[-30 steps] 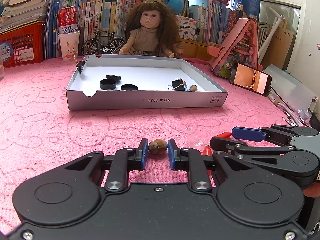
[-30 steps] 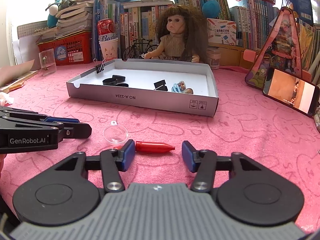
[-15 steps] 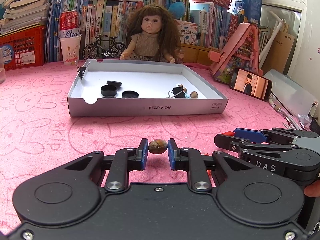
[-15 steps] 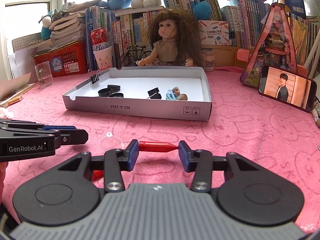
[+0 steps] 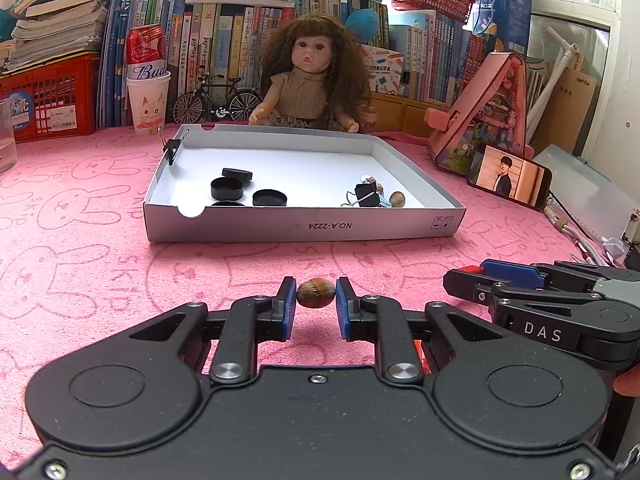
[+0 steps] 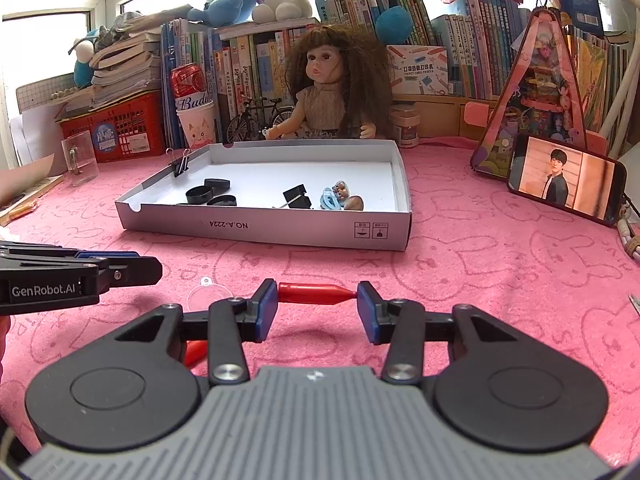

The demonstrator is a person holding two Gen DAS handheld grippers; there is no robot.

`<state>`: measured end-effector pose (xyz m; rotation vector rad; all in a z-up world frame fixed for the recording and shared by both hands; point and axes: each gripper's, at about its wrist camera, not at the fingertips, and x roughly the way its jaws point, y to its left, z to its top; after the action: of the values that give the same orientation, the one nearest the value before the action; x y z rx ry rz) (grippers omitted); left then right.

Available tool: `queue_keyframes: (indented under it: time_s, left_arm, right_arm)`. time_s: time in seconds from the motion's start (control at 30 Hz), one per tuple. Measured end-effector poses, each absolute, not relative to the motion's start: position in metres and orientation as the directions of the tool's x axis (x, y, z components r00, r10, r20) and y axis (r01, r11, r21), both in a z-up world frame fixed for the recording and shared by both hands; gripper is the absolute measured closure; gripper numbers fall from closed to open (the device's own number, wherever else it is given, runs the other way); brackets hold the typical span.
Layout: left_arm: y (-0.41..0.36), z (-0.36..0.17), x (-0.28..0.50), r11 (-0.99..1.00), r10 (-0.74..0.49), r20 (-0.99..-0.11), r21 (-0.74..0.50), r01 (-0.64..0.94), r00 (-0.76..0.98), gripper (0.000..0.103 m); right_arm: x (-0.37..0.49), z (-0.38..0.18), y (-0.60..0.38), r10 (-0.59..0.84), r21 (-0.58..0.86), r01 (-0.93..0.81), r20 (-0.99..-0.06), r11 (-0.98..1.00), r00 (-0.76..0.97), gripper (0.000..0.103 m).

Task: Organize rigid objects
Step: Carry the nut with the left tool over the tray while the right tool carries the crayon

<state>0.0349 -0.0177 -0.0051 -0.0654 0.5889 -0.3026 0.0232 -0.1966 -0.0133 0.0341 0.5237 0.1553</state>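
Left wrist view: left gripper [image 5: 316,300] jaws clamp a brown nut [image 5: 315,293] above the pink surface [image 5: 80,272]; right gripper [image 6: 317,306] jaws grip a red pointed cap [image 6: 316,293] lengthwise, short of the white box [image 6: 280,232].

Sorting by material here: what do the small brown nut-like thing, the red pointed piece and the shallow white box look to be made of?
The small brown nut-like thing: probably a real nut shell, given its dull, streaked, woody surface. The red pointed piece: likely plastic, smooth, uniformly coloured and slightly glossy. The shallow white box: cardboard, matte, with folded walls, a cut notch and printed marks.
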Motion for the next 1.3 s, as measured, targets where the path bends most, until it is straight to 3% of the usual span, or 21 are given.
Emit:
queue_keyframes:
  time_s: [1.3]
  left_arm:
    - [0.006, 0.023, 0.098, 0.971, -0.232, -0.491, -0.160, 0.175, 0.840, 0.084]
  right_arm:
    - [0.069, 0.007, -0.215, 0.115, 0.113, -0.071, -0.450, 0.991, 0.885, 0.055]
